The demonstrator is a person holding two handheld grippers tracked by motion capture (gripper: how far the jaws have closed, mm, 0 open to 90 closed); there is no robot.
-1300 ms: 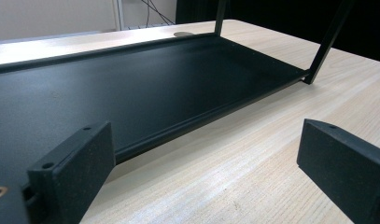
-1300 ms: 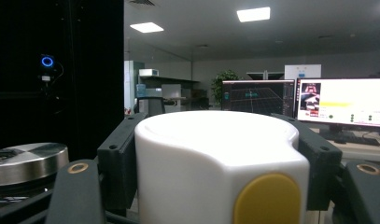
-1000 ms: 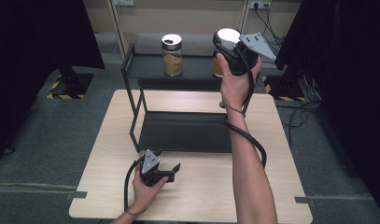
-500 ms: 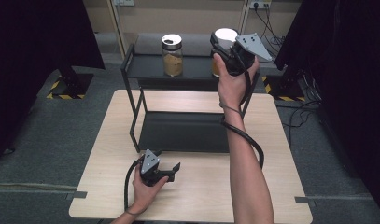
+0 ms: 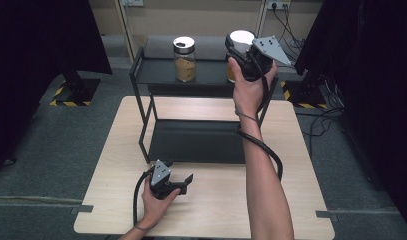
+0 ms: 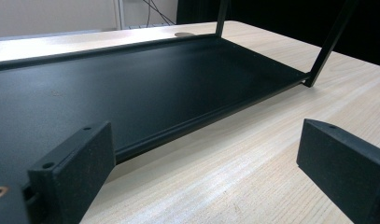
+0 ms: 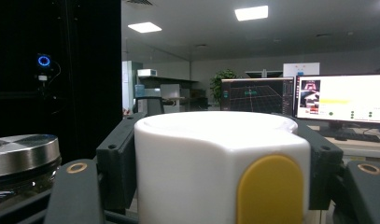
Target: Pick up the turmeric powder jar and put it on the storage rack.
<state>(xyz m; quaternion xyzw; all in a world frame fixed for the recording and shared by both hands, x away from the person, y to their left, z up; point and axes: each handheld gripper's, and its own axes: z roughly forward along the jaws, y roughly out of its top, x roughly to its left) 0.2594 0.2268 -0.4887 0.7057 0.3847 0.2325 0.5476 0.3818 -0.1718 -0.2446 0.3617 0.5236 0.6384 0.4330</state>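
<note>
Sitting clamped inside right claw [image 7: 222, 154]: white-lidded jar [image 7: 220, 158].

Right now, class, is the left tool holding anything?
No: the left tool stands open over bare table, nothing between its jaws.

Matt black metal rack [image 5: 201, 142], pale wood-grain table [image 5: 216, 210].

two jars [image 5: 184, 58] [image 5: 239, 41] side by side on rack top shelf [image 5: 156, 73]; rack on table [image 5: 116, 150]
</note>
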